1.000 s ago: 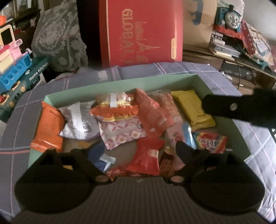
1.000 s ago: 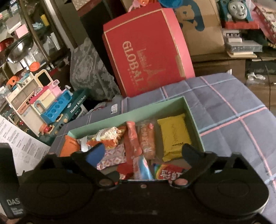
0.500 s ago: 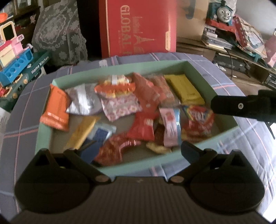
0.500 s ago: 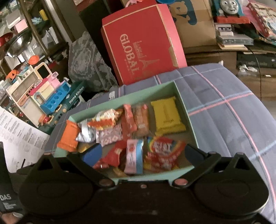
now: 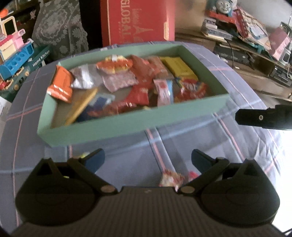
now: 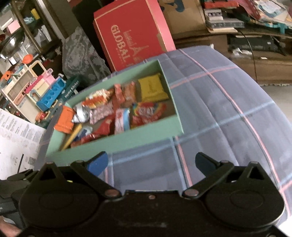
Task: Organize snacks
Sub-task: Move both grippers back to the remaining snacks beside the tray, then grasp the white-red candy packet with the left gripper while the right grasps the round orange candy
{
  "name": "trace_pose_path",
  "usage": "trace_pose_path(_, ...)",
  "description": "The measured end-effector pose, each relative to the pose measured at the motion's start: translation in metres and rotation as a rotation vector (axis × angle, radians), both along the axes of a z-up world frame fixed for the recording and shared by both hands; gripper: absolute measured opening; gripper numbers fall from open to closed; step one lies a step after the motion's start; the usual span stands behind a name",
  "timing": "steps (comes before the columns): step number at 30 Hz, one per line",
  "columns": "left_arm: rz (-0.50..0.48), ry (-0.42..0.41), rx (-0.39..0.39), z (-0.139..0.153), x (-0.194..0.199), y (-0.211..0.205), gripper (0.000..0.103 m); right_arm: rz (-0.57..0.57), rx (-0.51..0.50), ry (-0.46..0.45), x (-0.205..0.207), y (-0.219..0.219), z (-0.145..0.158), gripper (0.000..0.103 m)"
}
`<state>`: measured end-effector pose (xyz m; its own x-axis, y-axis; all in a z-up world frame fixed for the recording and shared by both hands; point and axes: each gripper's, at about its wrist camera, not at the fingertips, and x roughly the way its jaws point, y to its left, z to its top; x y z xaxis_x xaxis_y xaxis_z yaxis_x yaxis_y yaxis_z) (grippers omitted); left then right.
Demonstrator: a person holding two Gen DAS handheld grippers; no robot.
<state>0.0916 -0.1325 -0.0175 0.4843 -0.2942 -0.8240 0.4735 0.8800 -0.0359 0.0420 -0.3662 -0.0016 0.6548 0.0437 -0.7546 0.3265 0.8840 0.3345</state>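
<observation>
A pale green box (image 5: 113, 127) (image 6: 138, 138) sits on a blue plaid cloth and holds several snack packets, among them a yellow bar (image 5: 178, 68) (image 6: 152, 89), an orange pack (image 5: 61, 85) and a silver pouch (image 5: 83, 77). My left gripper (image 5: 147, 158) hangs open over the cloth, on the near side of the box, nothing between its fingers. Just ahead of its body lie a red-and-white snack packet (image 5: 170, 179) and a yellowish scrap (image 5: 83, 155). My right gripper (image 6: 152, 162) is open too and empty, near the box's front right corner; it shows as a black finger (image 5: 262, 119) in the left wrist view.
Behind the box a big red carton (image 5: 138, 20) (image 6: 135, 38) stands upright. Toy kitchen sets (image 6: 38, 89) crowd the left. A cluttered low shelf with a toy train (image 5: 223, 8) runs along the right. A printed paper sheet (image 6: 16, 138) lies at the left.
Both grippers have pulled back from over the box toward me; the box now lies farther ahead, and bare cloth with loose packets shows beneath the left gripper.
</observation>
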Motion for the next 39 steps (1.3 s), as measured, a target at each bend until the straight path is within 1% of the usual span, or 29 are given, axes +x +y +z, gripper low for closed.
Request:
trace_pose_path(5, -0.038, 0.027, 0.027, -0.012, -0.027, -0.004, 0.103, -0.03, 0.022, 0.048, -0.029, -0.007, -0.016, 0.103)
trace_pose_path(10, -0.071, 0.053, 0.042, -0.022, -0.045, -0.013, 0.103, -0.048, 0.047, 0.082, -0.05, -0.01, -0.032, 0.103)
trace_pose_path(16, -0.116, 0.052, 0.089, -0.032, -0.061, -0.026, 0.103, -0.049, 0.072, 0.12, -0.071, -0.008, -0.048, 0.103)
trace_pose_path(19, -0.113, 0.036, 0.117, -0.039, -0.062, -0.032, 0.103, -0.044, 0.071, 0.126, -0.076, -0.005, -0.052, 0.103)
trace_pose_path(22, -0.077, 0.019, 0.154, -0.047, -0.057, -0.033, 0.103, -0.039, 0.038, 0.115, -0.078, -0.002, -0.052, 0.102)
trace_pose_path(23, -0.06, 0.016, 0.163, -0.05, -0.054, -0.032, 0.103, -0.034, 0.028, 0.113, -0.079, 0.0, -0.052, 0.097)
trace_pose_path(25, -0.027, 0.017, 0.167, -0.053, -0.047, -0.027, 0.103, -0.026, 0.015, 0.12, -0.079, 0.002, -0.053, 0.092)
trace_pose_path(27, 0.003, 0.021, 0.164, -0.055, -0.04, -0.02, 0.103, -0.023, 0.004, 0.125, -0.077, 0.003, -0.053, 0.089)
trace_pose_path(28, 0.014, 0.022, 0.168, -0.056, -0.037, -0.017, 0.103, -0.019, -0.003, 0.127, -0.077, 0.004, -0.054, 0.085)
trace_pose_path(30, 0.029, 0.023, 0.162, -0.057, -0.032, -0.009, 0.103, -0.009, -0.027, 0.128, -0.075, 0.009, -0.054, 0.081)
trace_pose_path(32, 0.048, 0.032, 0.152, -0.058, -0.027, -0.002, 0.103, 0.009, -0.05, 0.125, -0.072, 0.016, -0.054, 0.069)
trace_pose_path(33, 0.057, 0.037, 0.147, -0.058, -0.025, 0.001, 0.103, 0.014, -0.061, 0.124, -0.07, 0.018, -0.054, 0.067)
trace_pose_path(35, 0.073, 0.042, 0.14, -0.058, -0.022, 0.008, 0.103, 0.024, -0.09, 0.122, -0.066, 0.025, -0.054, 0.054)
trace_pose_path(36, 0.081, 0.044, 0.137, -0.058, -0.02, 0.012, 0.103, 0.03, -0.112, 0.12, -0.065, 0.029, -0.054, 0.052)
trace_pose_path(37, 0.089, 0.046, 0.133, -0.058, -0.019, 0.015, 0.103, 0.039, -0.125, 0.116, -0.063, 0.032, -0.053, 0.045)
trace_pose_path(38, 0.097, 0.048, 0.131, -0.059, -0.018, 0.018, 0.103, 0.051, -0.124, 0.113, -0.061, 0.034, -0.054, 0.032)
trace_pose_path(39, 0.106, 0.049, 0.131, -0.059, -0.017, 0.021, 0.103, 0.062, -0.121, 0.115, -0.059, 0.036, -0.054, 0.028)
